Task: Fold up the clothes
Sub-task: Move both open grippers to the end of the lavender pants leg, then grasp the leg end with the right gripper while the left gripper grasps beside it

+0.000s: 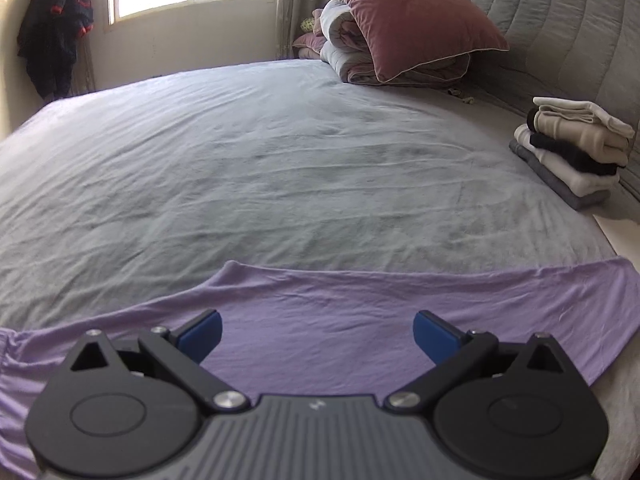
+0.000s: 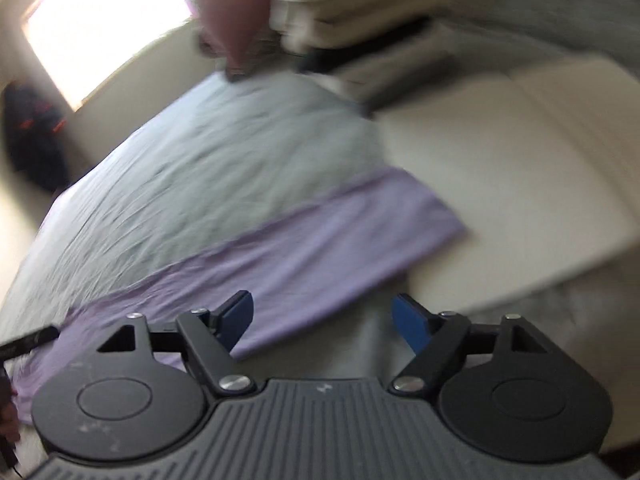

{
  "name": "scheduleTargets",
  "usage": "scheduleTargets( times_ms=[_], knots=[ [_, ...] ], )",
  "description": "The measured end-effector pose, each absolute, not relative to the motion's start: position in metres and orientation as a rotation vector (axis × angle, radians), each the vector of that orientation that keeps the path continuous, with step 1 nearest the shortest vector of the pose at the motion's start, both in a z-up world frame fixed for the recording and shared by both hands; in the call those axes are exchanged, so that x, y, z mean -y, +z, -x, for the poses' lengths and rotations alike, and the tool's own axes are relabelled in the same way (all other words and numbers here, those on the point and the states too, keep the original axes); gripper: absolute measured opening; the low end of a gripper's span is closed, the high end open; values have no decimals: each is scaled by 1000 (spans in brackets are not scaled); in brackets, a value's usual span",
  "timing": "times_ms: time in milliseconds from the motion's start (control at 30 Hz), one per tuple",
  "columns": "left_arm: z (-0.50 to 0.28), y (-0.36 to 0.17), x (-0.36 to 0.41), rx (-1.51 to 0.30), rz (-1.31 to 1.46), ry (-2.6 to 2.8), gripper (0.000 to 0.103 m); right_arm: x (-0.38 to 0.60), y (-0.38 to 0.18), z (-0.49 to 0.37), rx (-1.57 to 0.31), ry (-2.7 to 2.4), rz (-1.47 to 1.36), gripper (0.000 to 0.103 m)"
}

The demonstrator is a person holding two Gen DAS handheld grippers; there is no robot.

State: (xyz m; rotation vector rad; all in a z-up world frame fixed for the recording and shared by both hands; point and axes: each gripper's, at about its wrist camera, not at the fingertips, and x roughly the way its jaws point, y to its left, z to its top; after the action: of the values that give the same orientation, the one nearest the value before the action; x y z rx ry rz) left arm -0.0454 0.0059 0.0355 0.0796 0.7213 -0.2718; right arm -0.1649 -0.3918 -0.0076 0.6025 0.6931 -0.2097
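Observation:
A lilac garment (image 1: pixel 360 312) lies flat across the near part of the bed, folded into a long band. My left gripper (image 1: pixel 318 334) hovers over its middle with the blue pads wide apart and nothing between them. In the blurred, tilted right wrist view the same lilac garment (image 2: pixel 304 248) runs diagonally. My right gripper (image 2: pixel 322 322) is open over its near edge, where the cloth meets the grey sheet; no pad presses on the fabric.
A grey bed sheet (image 1: pixel 260 168) covers the bed. A stack of folded clothes (image 1: pixel 576 148) sits at the right by the grey headboard (image 1: pixel 560 20). A pink pillow (image 1: pixel 404 16) leans on rolled bedding. A dark jacket (image 1: pixel 56 28) hangs beside the window.

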Motion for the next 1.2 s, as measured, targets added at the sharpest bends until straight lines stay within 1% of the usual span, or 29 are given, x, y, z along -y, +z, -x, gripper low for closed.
scheduleTargets(
  times_ms=[100,367,500,600,633,667,700,767,800,833,867,1067,1200],
  knots=[
    [43,33,-4,-727,-86,-268,102,396,-14,166,-648,-202,-636,73],
    [43,29,0,-737,-103,-274,102,377,-25,169,-496,-295,-570,74],
    [43,30,-5,-768,-36,-327,102,380,-27,157,-436,-354,-579,72],
    [42,31,-9,-793,30,-363,102,383,-28,147,-418,-408,-585,64],
    [42,31,-11,-801,55,-374,101,383,-28,144,-419,-427,-574,56],
    [42,30,-12,-809,79,-382,101,383,-28,140,-425,-452,-557,45],
    [41,30,-14,-818,105,-390,100,382,-29,138,-429,-476,-543,40],
    [40,29,-19,-838,172,-420,98,382,-29,136,-437,-510,-525,12],
    [39,28,-21,-848,215,-447,95,382,-29,135,-439,-516,-519,8],
    [38,27,-23,-858,258,-473,92,382,-28,134,-442,-514,-516,8],
    [37,26,-25,-868,302,-500,92,381,-27,133,-441,-511,-500,8],
    [34,23,-26,-904,504,-663,91,356,-17,126,-430,-434,-387,7],
    [31,8,-14,-960,675,-781,91,328,-9,117,-450,-331,-282,7]
  ],
)
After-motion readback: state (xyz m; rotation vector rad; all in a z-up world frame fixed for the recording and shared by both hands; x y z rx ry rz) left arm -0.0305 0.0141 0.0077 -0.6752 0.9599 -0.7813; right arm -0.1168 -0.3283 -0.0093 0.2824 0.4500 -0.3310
